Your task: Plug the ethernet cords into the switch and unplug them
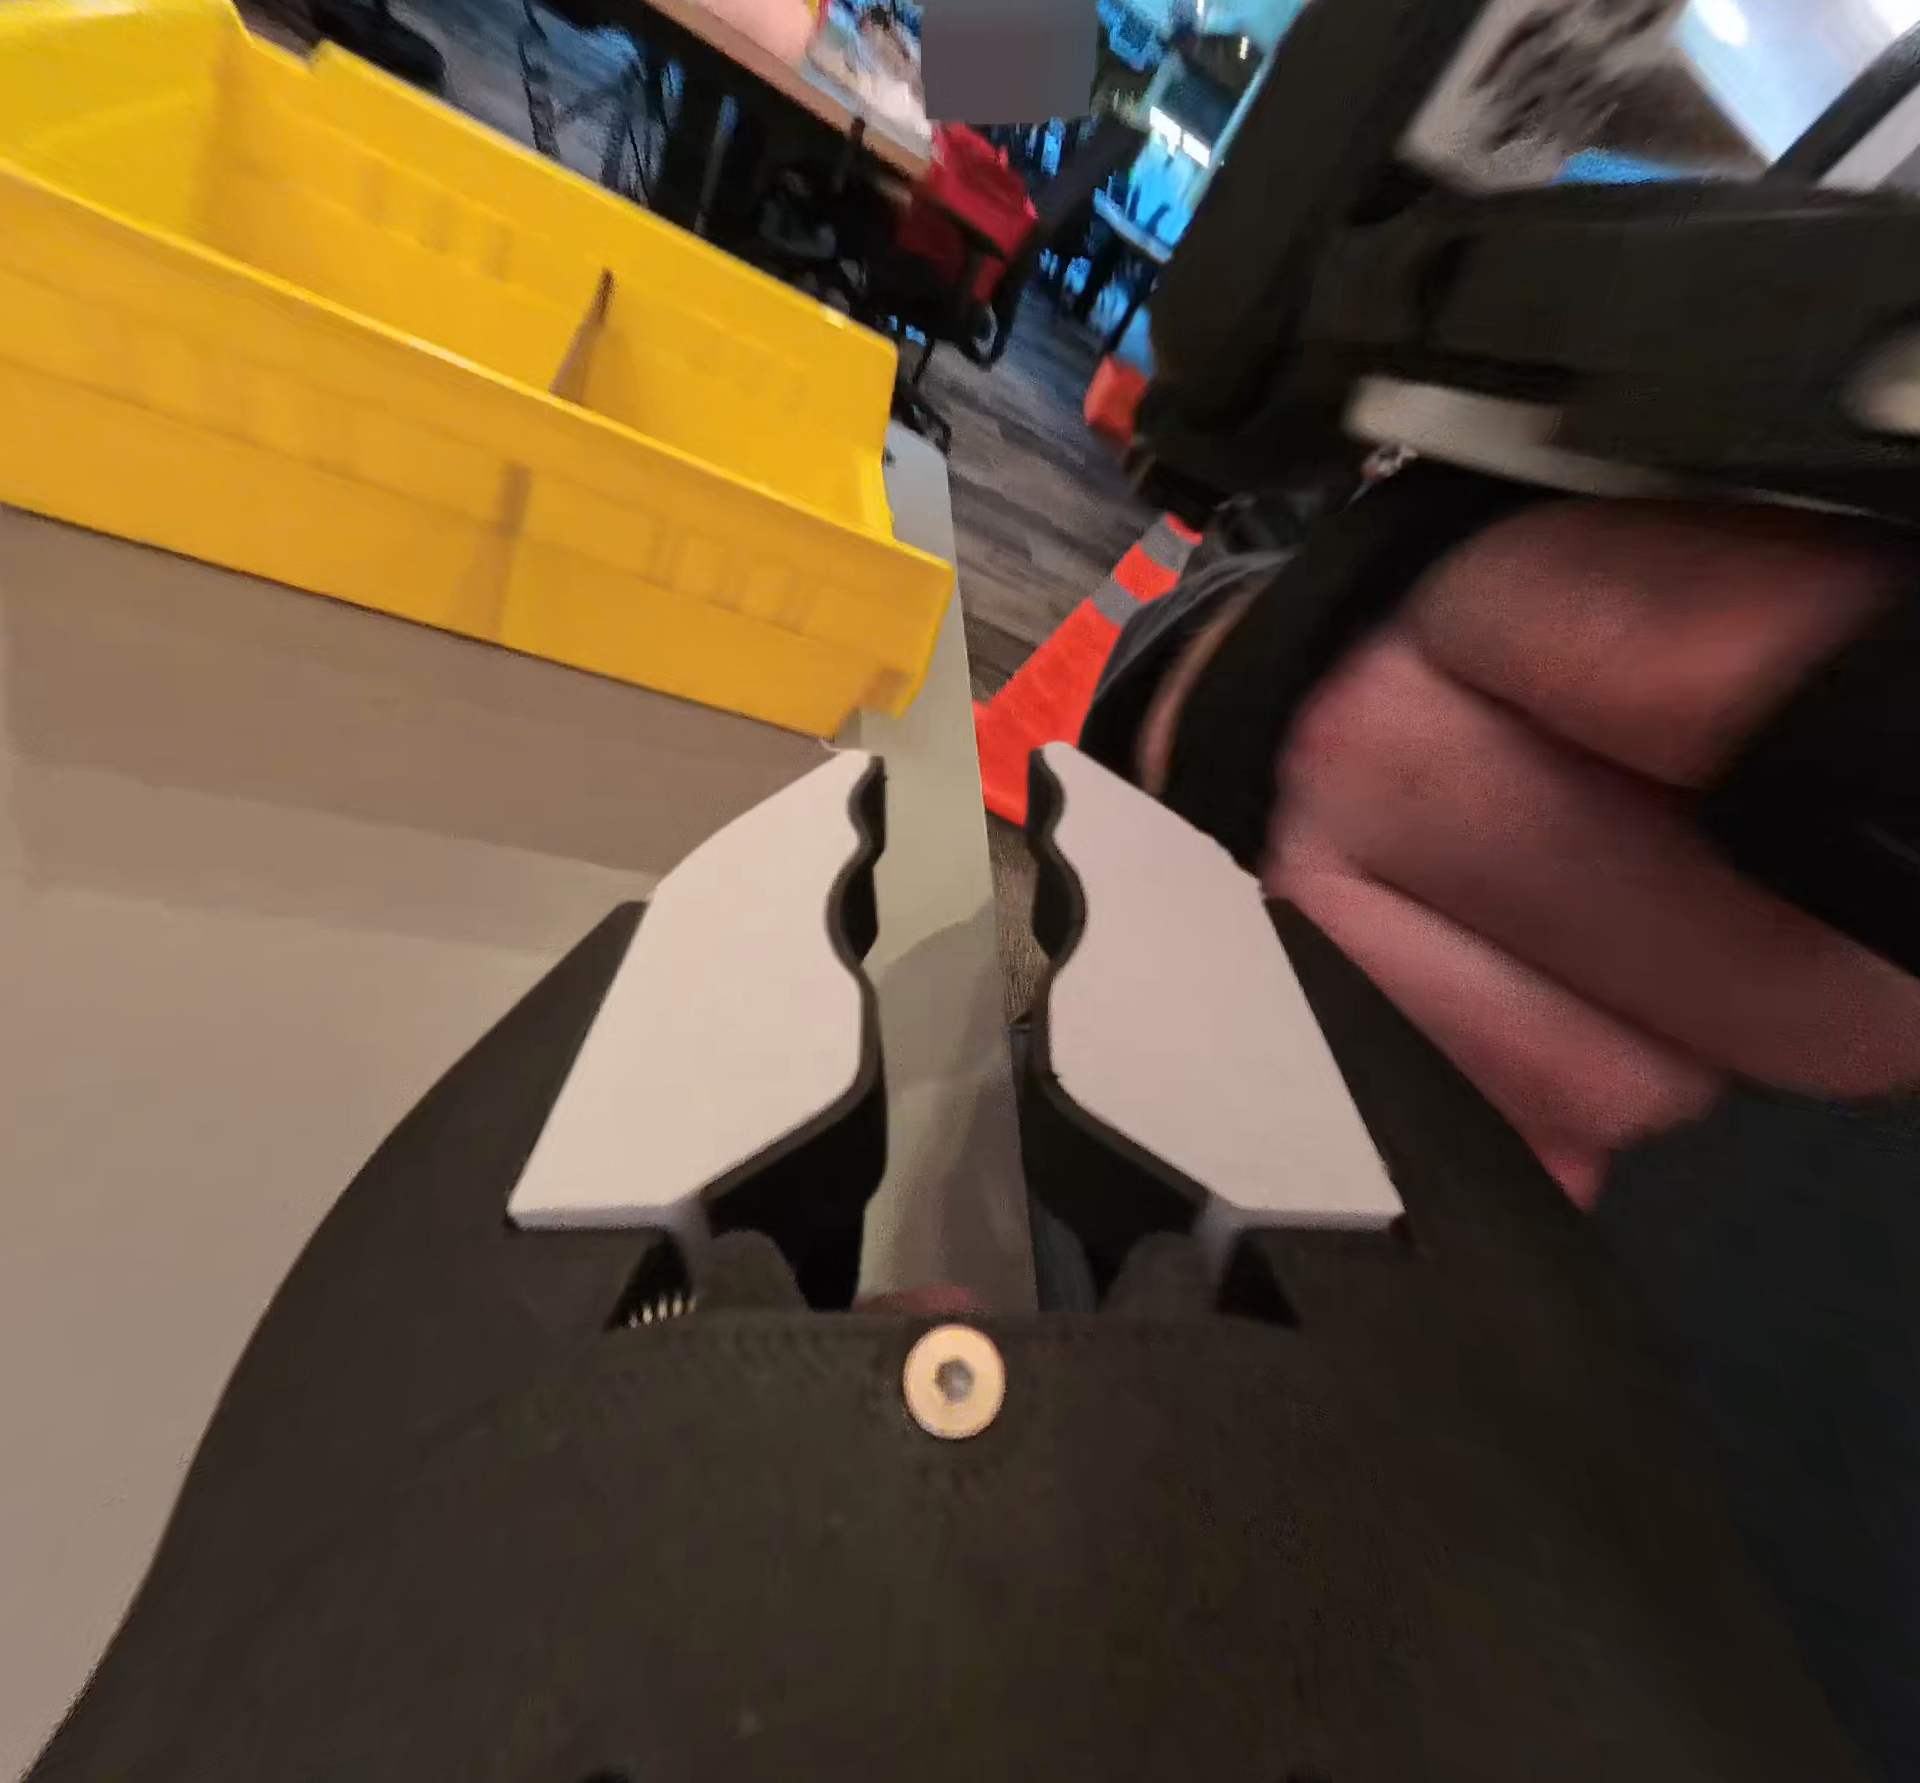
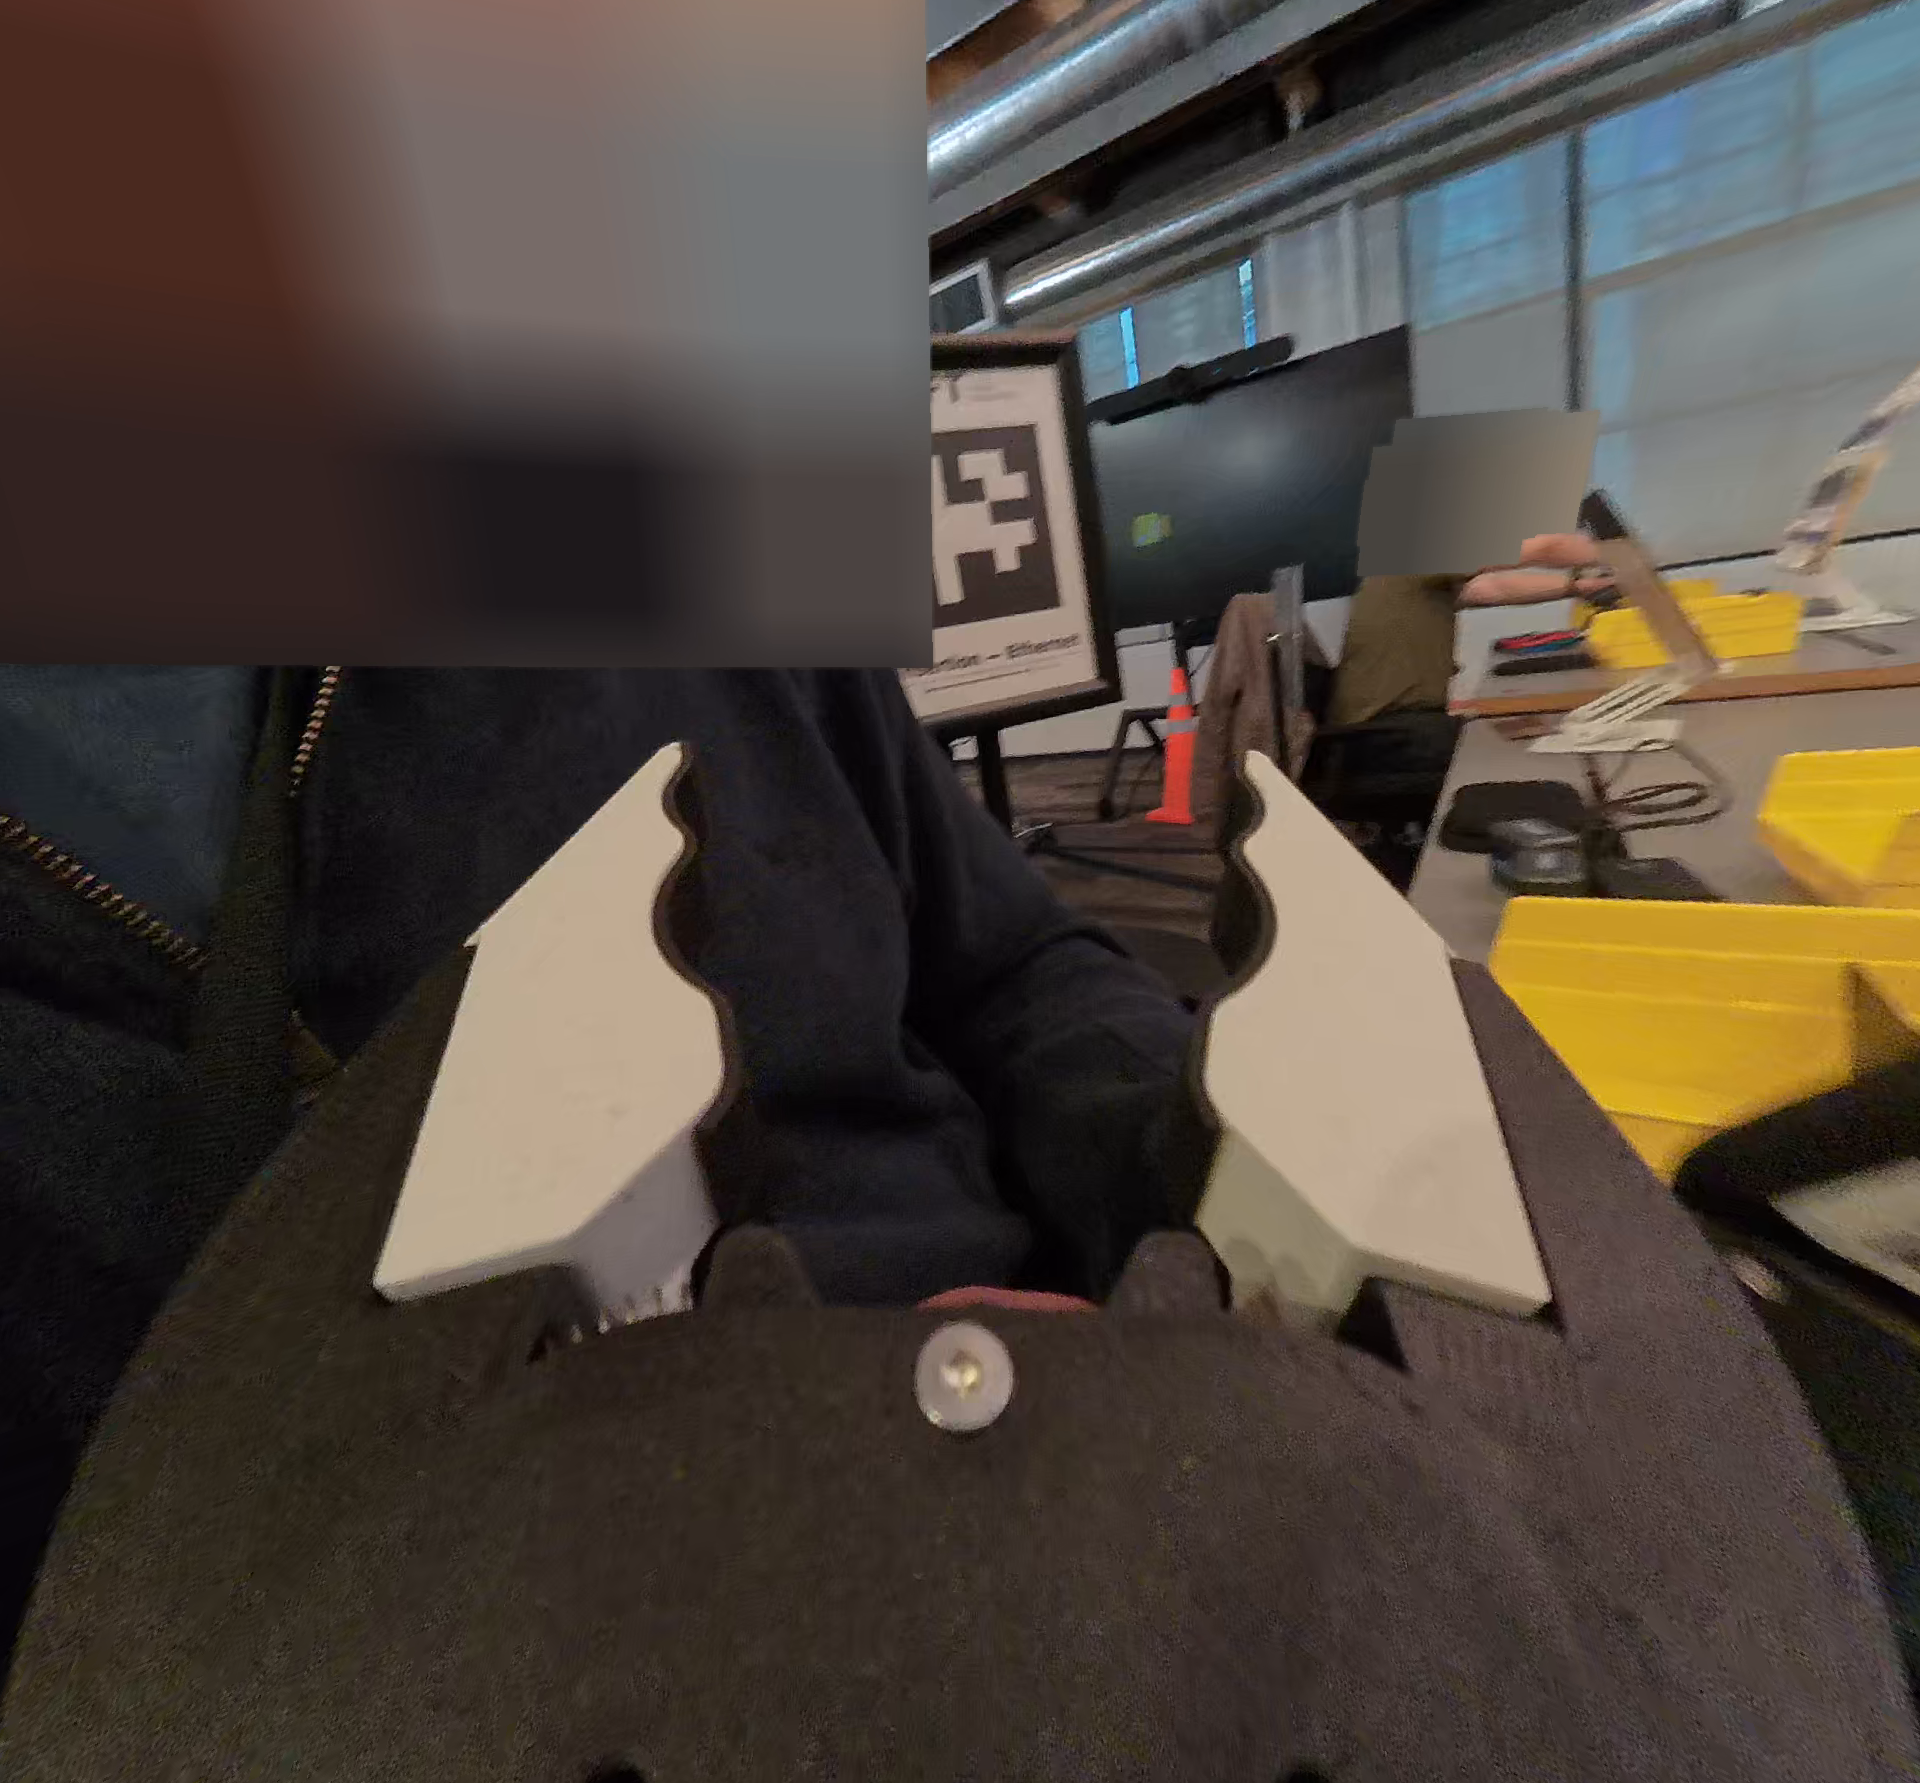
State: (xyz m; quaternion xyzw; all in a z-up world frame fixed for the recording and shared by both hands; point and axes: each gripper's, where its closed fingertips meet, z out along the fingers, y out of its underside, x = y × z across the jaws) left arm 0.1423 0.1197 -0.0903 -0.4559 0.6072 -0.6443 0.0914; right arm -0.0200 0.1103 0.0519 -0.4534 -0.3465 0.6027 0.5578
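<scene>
Neither view shows switch or cords. Left gripper (image 1: 958, 777) jaws narrowly parted, empty, yellow bin (image 1: 447, 403) upper left; right gripper (image 2: 966, 767) spread wide, empty.

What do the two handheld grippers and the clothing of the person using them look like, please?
Both the left gripper and the right gripper have a matte black body, a round metal screw at the centre, and pale grey fingers with wavy black inner pads. The person wears a dark zip-up jacket and a black fingerless glove.
</scene>
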